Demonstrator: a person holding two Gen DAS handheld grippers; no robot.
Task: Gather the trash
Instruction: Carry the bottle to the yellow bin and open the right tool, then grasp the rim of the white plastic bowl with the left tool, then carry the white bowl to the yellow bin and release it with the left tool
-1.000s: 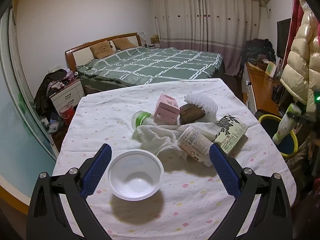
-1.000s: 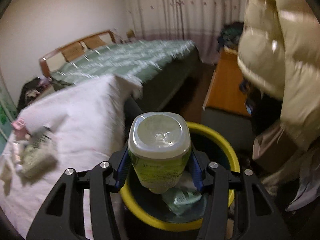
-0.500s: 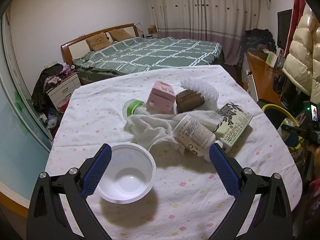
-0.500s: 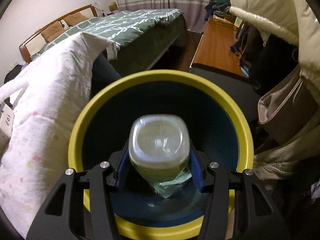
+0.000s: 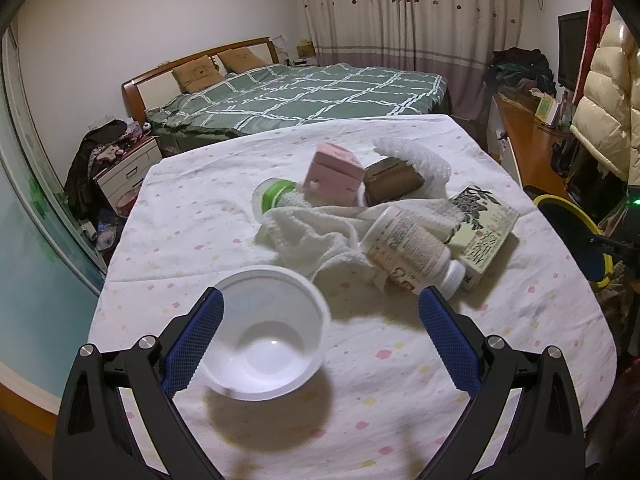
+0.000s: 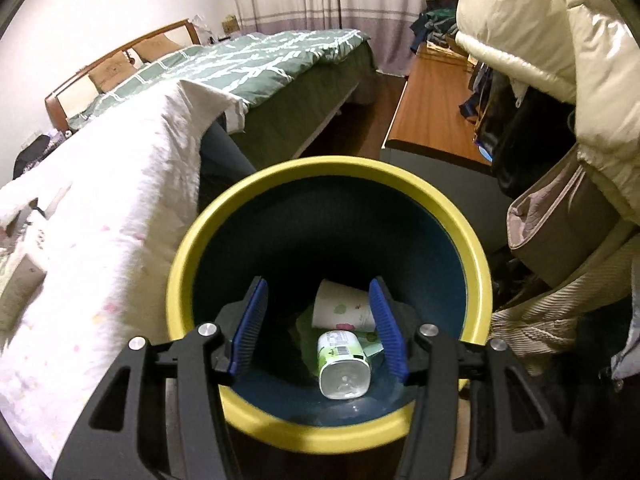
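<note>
My right gripper (image 6: 319, 322) is open and empty above the yellow-rimmed bin (image 6: 188, 264). A green-labelled bottle (image 6: 343, 364) lies at the bin's bottom beside a paper cup (image 6: 340, 310). My left gripper (image 5: 320, 332) is open over the table. A white plastic bowl (image 5: 260, 332) sits just inside its left finger. Beyond lie a labelled white bottle (image 5: 408, 250), a green-capped bottle (image 5: 276, 196), a pink box (image 5: 334, 174), a brown box (image 5: 392, 182), a printed carton (image 5: 484, 228) and a white towel (image 5: 312, 236). The bin also shows in the left wrist view (image 5: 560, 204).
The table has a white dotted cloth (image 5: 400, 360). A bed (image 5: 304, 96) stands behind it. A wooden desk (image 6: 432, 116) and hanging puffy coats (image 6: 560, 40) crowd the right side beside the bin. A nightstand (image 5: 124, 168) stands at the far left.
My right gripper opened and the green-labelled bottle dropped into the bin. My left gripper moved closer to the white bowl.
</note>
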